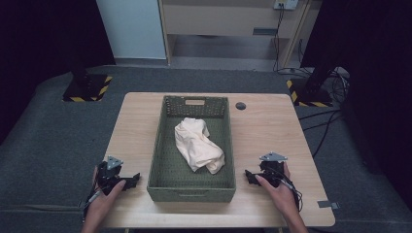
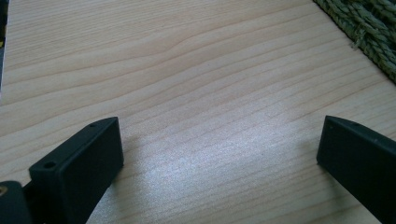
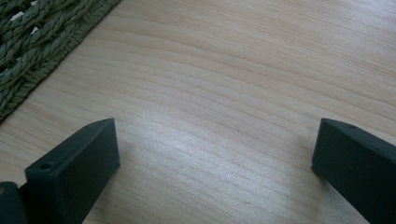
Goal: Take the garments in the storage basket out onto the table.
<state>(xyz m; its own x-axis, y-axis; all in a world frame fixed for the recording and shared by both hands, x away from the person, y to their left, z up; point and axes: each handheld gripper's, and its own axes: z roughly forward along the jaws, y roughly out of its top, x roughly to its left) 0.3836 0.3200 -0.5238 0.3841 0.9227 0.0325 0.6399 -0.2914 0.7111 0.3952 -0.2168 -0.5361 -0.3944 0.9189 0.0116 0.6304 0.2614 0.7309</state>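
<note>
Cream cloth (image 1: 199, 144) lies diagonally in the green basket (image 1: 158, 150) — far-left to near-right — both grippers' jaws wide, empty.

We see a light wood table (image 1: 262, 131), green woven basket (image 1: 160, 145) at its centre, our grippers resting at 8 (image 1: 131, 181) and 4 o'clock (image 1: 249, 175), a dark round hole (image 1: 240, 106) at 1 o'clock

Cream cloth (image 1: 199, 144) in green basket (image 1: 160, 145); left tool (image 1: 131, 180), right tool (image 1: 250, 176) flank it.
</note>
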